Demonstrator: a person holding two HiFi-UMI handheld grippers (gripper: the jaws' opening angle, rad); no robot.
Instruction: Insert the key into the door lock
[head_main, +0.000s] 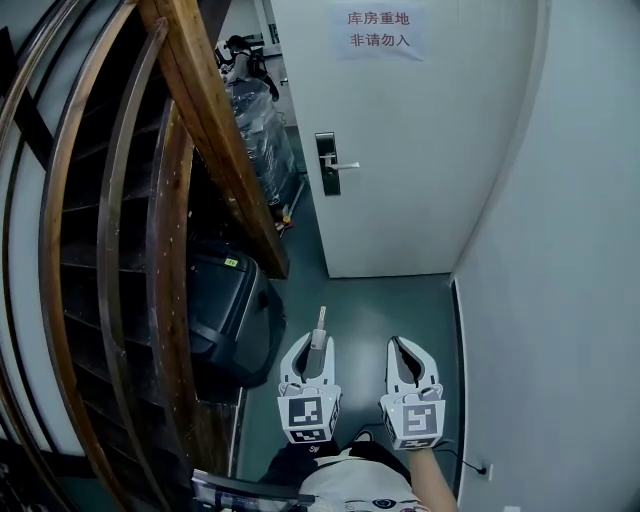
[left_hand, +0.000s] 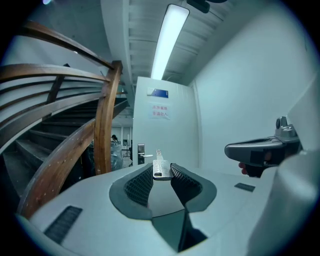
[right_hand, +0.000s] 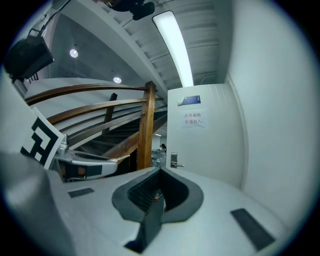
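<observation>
A white door (head_main: 420, 150) stands shut at the end of a narrow passage. On its left edge sits the dark lock plate (head_main: 327, 163) with a silver lever handle (head_main: 346, 166). My left gripper (head_main: 318, 342) is shut on a silver key (head_main: 320, 322), whose blade sticks out past the tips toward the door. The left gripper view shows the key (left_hand: 160, 166) pinched between the fingertips, with the lock (left_hand: 141, 152) far ahead and slightly left. My right gripper (head_main: 403, 346) hangs beside it, shut and holding nothing; its own view shows the lock (right_hand: 174, 160) in the distance.
A curved wooden stair banister (head_main: 215, 130) runs along the left. Below it stands a black bin (head_main: 225, 310), and plastic-wrapped goods (head_main: 258, 120) sit further back. A white wall (head_main: 560, 250) closes the right side. A paper sign (head_main: 379, 32) hangs on the door.
</observation>
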